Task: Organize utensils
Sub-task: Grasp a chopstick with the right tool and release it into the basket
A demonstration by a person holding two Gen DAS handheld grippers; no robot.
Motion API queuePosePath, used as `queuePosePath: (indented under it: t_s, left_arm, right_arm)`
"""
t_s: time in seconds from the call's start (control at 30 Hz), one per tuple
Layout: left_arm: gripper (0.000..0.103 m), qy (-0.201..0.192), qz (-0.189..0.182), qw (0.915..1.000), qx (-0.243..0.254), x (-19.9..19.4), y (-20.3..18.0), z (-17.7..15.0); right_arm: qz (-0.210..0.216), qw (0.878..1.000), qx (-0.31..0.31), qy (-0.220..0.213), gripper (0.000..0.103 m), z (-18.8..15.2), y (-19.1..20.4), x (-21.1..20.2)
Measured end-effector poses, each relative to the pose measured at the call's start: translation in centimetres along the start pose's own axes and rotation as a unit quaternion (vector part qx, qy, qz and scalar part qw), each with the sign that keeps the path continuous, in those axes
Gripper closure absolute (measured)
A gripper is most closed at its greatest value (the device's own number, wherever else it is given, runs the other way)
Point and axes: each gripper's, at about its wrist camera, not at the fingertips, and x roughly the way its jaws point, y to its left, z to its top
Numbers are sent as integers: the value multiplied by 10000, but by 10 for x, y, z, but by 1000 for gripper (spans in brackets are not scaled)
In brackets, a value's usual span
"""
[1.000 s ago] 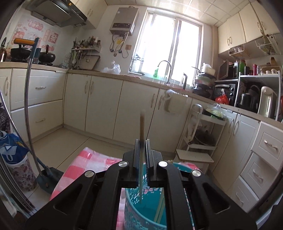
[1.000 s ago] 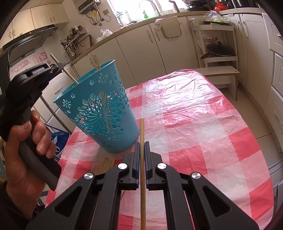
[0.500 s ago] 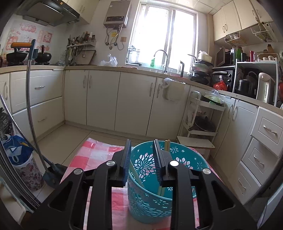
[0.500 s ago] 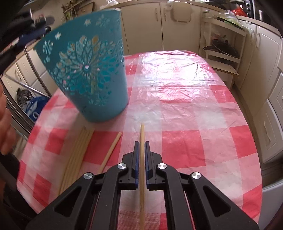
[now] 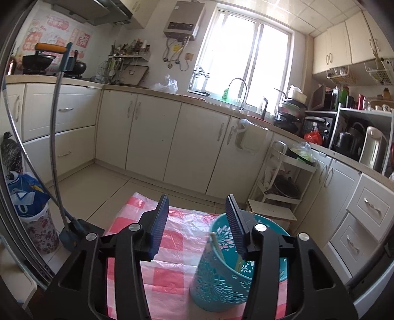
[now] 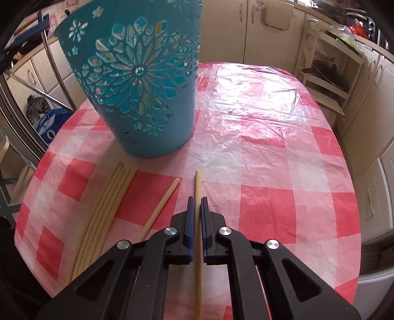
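The thin wooden chopstick held a second ago by the left gripper [image 5: 197, 221] has been dropped into the round teal plastic basket [image 5: 221, 283] just below-right of its now wide-open, empty jaws, while another chopstick [image 6: 197, 197] is pinched tight in the right gripper [image 6: 196, 204], ready to go next.

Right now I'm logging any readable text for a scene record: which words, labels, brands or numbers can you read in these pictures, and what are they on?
No text can be read with confidence.
Pink and red wall posters beside the range hood: large characters, too blurred to read.
White wall-mounted water heater: small front panel, illegible.
Green bottle by the sink tap: label too small.
Blue and white bag on the floor: print unreadable.
Teal cut-out plastic bucket: flower patterns only, no words.
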Motion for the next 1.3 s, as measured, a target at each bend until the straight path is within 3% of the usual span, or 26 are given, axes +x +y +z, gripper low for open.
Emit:
queuePosePath:
  t_s: [0.17, 0.27, 0.3, 0.4, 0.47, 0.53, 0.67, 0.8, 0.93, 1.2, 1.3]
  left_arm:
    - [56, 28, 93, 9999, -127, -2, 7, 0]
    - [56, 97, 78, 9998, -146, -3, 7, -3]
    - [56, 104, 75, 9998, -147, -4, 7, -4]
    - [56, 87, 63, 9998, -148, -6, 3, -5]
    - [56, 74, 69, 9999, -130, -7, 1, -6]
    - [56, 74, 79, 9999, -131, -7, 0, -7]
    - [56, 58, 141, 9996, -220, -9, 2, -8]
    - [56, -41, 262, 9994, -204, -14, 3, -9]
    - [56, -159, 354, 9992, -105, -18, 1, -7]
    - [56, -245, 348, 9991, -54, -20, -1, -3]
    - [56, -259, 324, 9991, 7, -23, -5, -4]
  right_arm:
    - [301, 9966, 639, -427, 97, 2, -18, -19]
    - [917, 9795, 1372, -1158, 97, 5, -40, -42]
    - [1207, 9670, 1637, -1535, 97, 6, -48, -53]
    - [2219, 8997, 2218, -3035, 97, 12, -64, -98]
    - [2543, 8516, 2145, -4052, 97, 21, -60, -130]
    - [2674, 8207, 1960, -4652, 97, 34, -53, -150]
    - [2703, 7821, 1843, -5305, 97, 58, -43, -164]
    - [2378, 7759, 1914, -5521, 97, 86, -39, -152]
    - [2024, 7806, 1836, -5620, 97, 113, -36, -136]
    - [1594, 8322, 1342, -5138, 97, 108, -17, -94]
    - [1573, 8450, 1193, -4970, 97, 102, -11, -85]
